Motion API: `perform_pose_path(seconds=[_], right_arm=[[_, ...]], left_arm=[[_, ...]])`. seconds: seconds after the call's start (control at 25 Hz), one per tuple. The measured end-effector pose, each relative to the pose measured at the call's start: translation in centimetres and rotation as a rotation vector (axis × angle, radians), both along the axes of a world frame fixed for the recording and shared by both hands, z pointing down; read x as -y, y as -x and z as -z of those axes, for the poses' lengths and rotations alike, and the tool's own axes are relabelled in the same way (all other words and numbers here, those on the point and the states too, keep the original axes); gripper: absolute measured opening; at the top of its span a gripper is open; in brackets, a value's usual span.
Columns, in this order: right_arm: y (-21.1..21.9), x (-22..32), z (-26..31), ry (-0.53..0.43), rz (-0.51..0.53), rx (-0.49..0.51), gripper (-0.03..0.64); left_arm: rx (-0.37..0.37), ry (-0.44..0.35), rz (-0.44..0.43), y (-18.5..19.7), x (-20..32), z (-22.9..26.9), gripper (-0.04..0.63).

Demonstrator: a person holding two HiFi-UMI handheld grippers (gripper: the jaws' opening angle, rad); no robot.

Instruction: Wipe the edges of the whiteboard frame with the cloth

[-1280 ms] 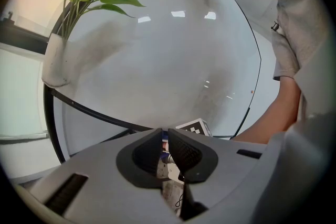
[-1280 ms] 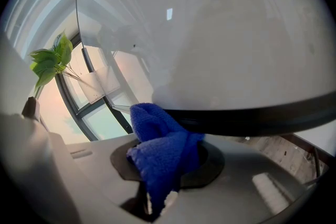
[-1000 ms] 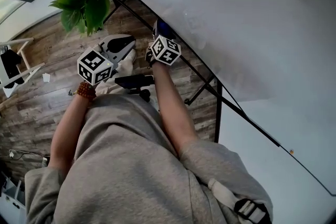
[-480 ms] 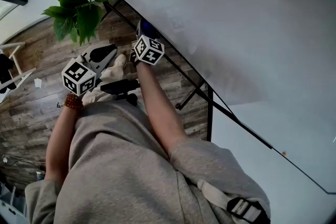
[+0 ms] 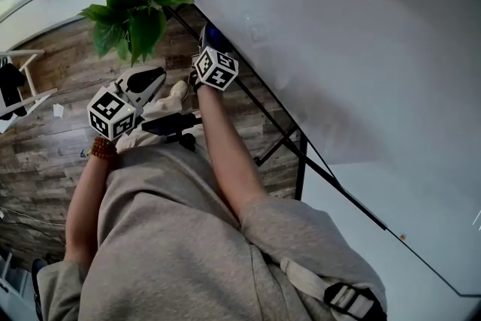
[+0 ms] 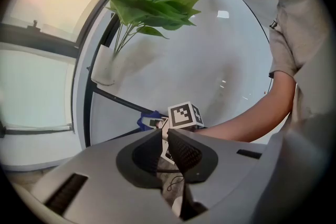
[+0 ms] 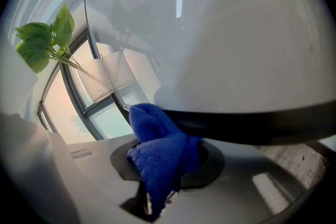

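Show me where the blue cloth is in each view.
Head view: cloth top centre, just above the marker cube.
Left gripper view: lower centre, just left of that cube.
Right gripper view: bottom centre, clamped in the right hand-held gripper.
Shared landmark: the plant, upper left in all three.

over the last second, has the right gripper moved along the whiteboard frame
Yes. The right gripper, tongs shut on the cloth, has slid along the whiteboard frame toward the plant, farther from the upright strut.
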State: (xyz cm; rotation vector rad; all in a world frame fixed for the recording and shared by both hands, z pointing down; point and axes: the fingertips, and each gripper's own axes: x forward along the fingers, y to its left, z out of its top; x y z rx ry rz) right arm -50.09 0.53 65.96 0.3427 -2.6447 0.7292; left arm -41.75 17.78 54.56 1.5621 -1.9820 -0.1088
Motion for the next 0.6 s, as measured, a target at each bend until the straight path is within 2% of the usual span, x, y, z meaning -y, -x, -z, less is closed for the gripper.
perform_pose_path(seconds=[0.6], right_arm=[[5.0,-2.9,0.1,-0.022,0.102,0.021,0.121]], left_arm=[[0.03,0.036,0.142,2.3,-5.1,0.2,0.041]])
